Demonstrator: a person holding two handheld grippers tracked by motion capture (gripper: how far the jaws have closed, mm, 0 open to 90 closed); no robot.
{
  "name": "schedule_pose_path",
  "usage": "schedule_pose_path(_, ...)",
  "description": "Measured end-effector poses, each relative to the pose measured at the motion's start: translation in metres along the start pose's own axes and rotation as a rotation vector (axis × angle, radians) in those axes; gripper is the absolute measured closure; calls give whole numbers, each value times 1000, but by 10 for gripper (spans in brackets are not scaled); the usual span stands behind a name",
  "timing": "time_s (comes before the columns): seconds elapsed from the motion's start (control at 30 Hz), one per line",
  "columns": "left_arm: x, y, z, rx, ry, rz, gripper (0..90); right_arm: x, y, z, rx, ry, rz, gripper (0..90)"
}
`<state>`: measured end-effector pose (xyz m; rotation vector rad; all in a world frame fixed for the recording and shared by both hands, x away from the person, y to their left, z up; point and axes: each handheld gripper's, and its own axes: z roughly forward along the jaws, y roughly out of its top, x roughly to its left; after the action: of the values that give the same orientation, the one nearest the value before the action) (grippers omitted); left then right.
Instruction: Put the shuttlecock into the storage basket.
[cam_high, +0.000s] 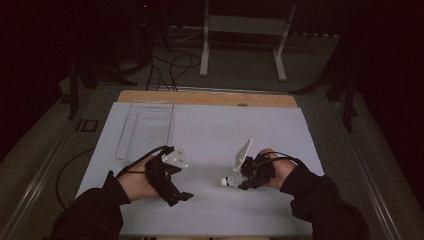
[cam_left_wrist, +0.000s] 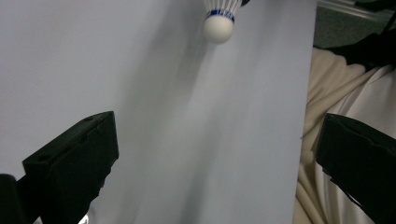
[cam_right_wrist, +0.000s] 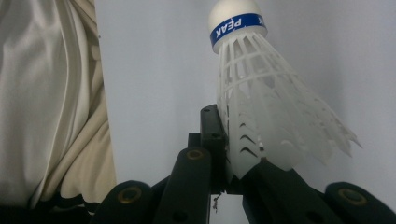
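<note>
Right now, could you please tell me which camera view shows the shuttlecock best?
The right gripper view: the shuttlecock stands close up, its white skirt pinched in the right claw, its blue band readable. The high view shows it small, cork pointing left. The left gripper view catches its cork and blue band at the top edge.

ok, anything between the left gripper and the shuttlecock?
Nothing visible. Bare white sheet lies between the open left gripper and the shuttlecock, which the right gripper pinches by its skirt.
</note>
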<state>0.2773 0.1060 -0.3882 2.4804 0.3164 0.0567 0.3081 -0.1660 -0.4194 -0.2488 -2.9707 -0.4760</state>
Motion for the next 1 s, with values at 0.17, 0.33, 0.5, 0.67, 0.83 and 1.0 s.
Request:
schedule_pose_path(0.17,1,7,3,3,-9,7,0,0,1,1,-4,4,-2,900)
schedule_pose_path(0.33,3,18,8,5,-16,24,0,2,4,2,-11,10,-12,900)
schedule_pose_path(0.5,4,26,14,7,-22,39,0,2,5,4,-16,12,-14,900)
schedule_pose_path(0.67,9,31,22,18,-40,35,2,3,7,4,-12,15,-14,900)
schedule_pose_path(0.83,6,36,29,30,-40,62,5,4,9,4,-20,16,-18,900)
schedule_pose_path(1.0,3,44,36,49,-55,96,28,5,12,5,-30,24,-24,900)
